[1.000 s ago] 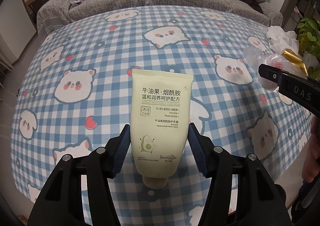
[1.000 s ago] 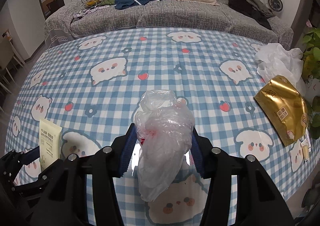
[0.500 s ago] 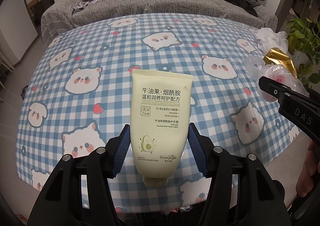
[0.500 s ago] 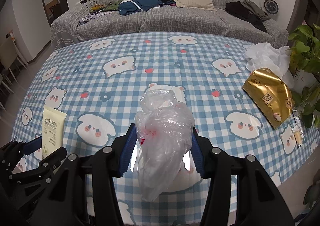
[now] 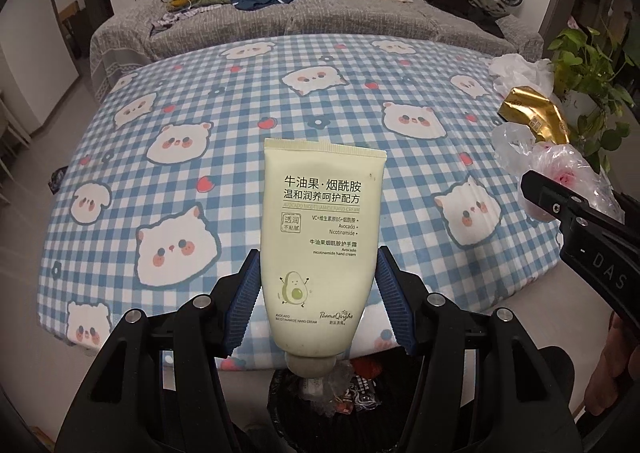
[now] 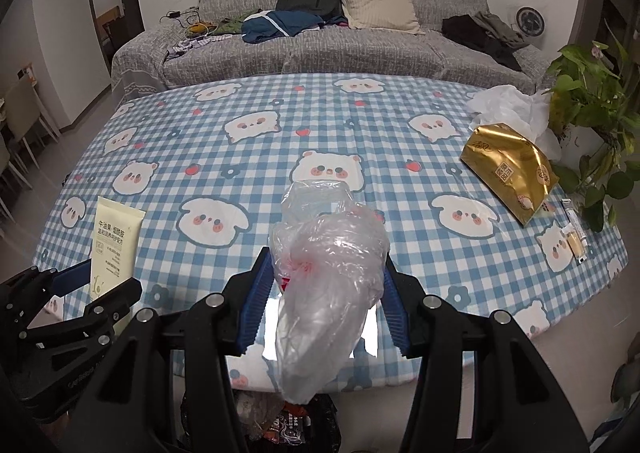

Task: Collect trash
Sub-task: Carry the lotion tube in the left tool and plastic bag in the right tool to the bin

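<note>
Filling most of the left wrist view, a table [image 5: 168,181] in a blue checked cloth printed with white animal faces spreads below a grey sofa [image 5: 320,25] along the top of the frame. At centre, the left gripper [image 5: 318,293] is clenched on a pale green hand cream tube [image 5: 320,237], cap down. Below it at the bottom edge sits a black trash bin [image 5: 360,393] holding wrappers. A potted plant [image 5: 588,65] stands at the right edge.

In the right wrist view the same cloth and sofa show. At lower centre the right gripper [image 6: 326,293] grips a crumpled clear plastic bag [image 6: 324,281], hanging over the bin at the bottom edge. At right, on the cloth, a gold foil packet [image 6: 508,169] lies just below white crumpled paper [image 6: 508,105], and 2 small sachets [image 6: 574,229] lie near the table's edge.
</note>
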